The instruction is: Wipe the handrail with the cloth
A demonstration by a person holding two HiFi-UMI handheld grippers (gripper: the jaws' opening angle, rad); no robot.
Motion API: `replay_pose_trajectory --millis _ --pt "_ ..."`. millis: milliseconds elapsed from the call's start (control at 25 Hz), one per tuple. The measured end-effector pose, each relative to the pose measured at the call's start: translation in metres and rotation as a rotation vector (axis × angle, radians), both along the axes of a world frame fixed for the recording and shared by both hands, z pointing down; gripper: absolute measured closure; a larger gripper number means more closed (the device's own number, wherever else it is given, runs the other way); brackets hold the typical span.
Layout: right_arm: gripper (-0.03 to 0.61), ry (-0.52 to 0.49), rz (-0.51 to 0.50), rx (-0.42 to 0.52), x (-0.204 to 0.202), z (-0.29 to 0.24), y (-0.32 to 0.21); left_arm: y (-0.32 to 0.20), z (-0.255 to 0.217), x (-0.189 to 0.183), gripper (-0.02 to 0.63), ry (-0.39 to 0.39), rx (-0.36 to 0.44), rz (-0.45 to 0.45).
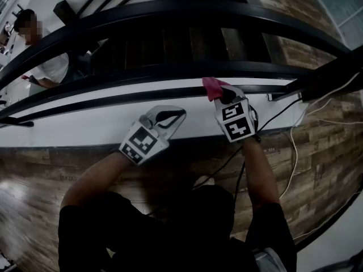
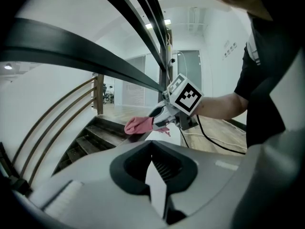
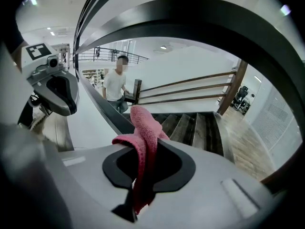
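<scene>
**Head view, with both gripper views.** The right tongs (image 1: 222,95) are clamped on a pink cloth (image 1: 211,88). The right gripper view shows the fabric pinched between the jaws and folding out ahead of them. The free end of the cloth lies against the lower dark handrail (image 1: 142,93), which edges the white stair stringer (image 1: 85,126).

The left tongs (image 1: 177,115) have their jaws together with nothing between them. They hang over the stringer just short of the rail and beside the right tongs, on the left.

The rail's long axis runs across the person from left to right, curving away at the far left. The cloth sits directly ahead of the right tongs, so the right arm is the working arm. The wipe probably calls for a slide along that axis, not a push into the rail.
</scene>
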State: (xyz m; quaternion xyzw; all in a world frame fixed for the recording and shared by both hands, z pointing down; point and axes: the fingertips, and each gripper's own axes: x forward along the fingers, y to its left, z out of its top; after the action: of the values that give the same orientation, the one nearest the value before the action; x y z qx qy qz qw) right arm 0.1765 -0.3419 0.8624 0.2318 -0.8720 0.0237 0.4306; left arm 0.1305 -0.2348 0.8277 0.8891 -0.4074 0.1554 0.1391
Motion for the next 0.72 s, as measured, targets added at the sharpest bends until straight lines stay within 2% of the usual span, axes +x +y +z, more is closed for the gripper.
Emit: replay_pose_trajectory --millis 280,720 --pt "0.535 0.037 -0.031 0.008 -0.029 0.002 0.018 0.021 0.012 -0.030 0.614 -0.011 -0.027 0.028" --pt "0.537 0.077 -0.111 0.027 -0.082 0.003 0.051 0.044 0.007 -0.084 0.614 -0.008 -0.004 0.013"
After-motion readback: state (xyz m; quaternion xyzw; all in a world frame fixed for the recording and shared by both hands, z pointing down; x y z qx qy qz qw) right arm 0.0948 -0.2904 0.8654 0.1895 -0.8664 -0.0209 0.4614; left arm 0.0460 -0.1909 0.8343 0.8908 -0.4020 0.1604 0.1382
